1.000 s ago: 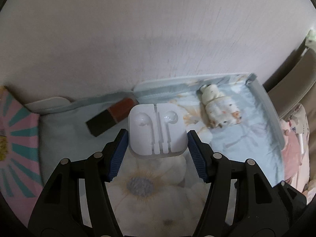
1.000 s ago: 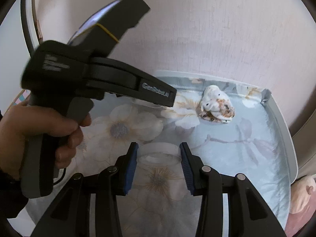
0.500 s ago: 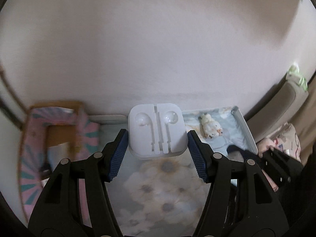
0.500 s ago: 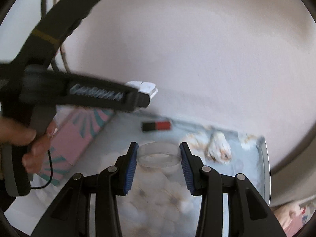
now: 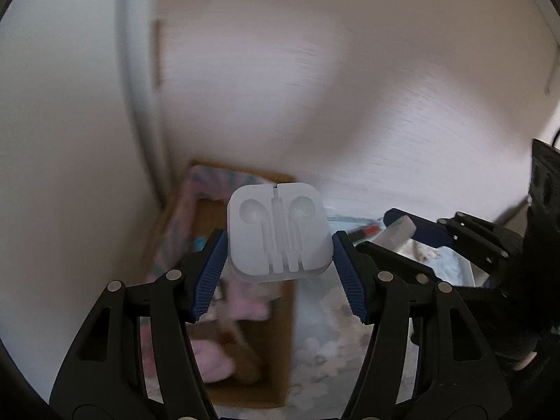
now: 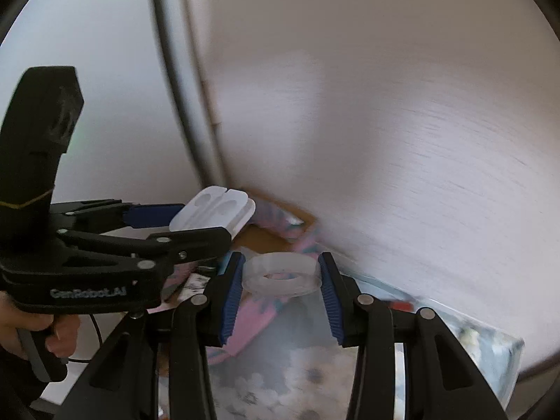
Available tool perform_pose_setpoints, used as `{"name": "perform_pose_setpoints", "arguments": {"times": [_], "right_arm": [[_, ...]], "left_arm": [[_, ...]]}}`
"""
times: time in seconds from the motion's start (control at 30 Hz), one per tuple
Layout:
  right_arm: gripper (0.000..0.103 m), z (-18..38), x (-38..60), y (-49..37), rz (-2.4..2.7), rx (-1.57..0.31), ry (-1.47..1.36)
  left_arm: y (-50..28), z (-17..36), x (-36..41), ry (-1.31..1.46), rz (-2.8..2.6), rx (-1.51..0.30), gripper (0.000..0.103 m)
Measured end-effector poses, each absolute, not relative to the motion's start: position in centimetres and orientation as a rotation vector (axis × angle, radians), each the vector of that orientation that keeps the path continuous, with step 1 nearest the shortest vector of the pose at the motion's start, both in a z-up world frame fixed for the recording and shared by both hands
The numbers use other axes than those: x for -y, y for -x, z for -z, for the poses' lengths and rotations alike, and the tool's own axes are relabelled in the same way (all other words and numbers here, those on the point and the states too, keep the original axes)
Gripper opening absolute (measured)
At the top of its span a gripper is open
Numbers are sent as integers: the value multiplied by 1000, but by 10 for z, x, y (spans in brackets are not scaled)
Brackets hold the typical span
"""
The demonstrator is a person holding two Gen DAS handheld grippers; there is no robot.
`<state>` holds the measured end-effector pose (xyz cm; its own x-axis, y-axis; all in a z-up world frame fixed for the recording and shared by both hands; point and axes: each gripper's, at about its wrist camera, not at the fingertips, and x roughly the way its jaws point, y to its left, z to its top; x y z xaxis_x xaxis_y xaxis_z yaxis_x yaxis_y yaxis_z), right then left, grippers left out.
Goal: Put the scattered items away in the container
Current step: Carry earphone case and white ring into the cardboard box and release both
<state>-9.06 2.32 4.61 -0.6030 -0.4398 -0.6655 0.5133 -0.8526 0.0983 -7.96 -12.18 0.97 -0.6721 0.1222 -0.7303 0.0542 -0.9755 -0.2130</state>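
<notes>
Both grippers have risen and swung left off the floral tray (image 6: 504, 357), so the pink-patterned box (image 5: 182, 224) by the wall corner now lies below them. The left gripper (image 5: 278, 252) clamps a white earphone case (image 5: 278, 231) above the box, whose cardboard floor holds blurred pink things; the right gripper (image 6: 280, 280) clamps a clear ring (image 6: 281, 274) over the box's near edge. On the tray's far edge by the pale wall (image 6: 385, 122) lie a red-and-black stick (image 5: 364, 232) and a small white toy (image 5: 425, 252).

Both grippers lifted off floral tray (image 6: 504, 353), now over pink box (image 5: 182, 217).
</notes>
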Motion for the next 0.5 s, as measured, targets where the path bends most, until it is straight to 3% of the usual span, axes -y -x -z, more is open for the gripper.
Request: {"name": "perform_pose_setpoints", "arguments": {"times": [0.5], "right_arm": [[39, -8, 76, 122, 2211, -211, -1115]], "left_arm": [[38, 65, 181, 1472, -2814, 487, 58]]}}
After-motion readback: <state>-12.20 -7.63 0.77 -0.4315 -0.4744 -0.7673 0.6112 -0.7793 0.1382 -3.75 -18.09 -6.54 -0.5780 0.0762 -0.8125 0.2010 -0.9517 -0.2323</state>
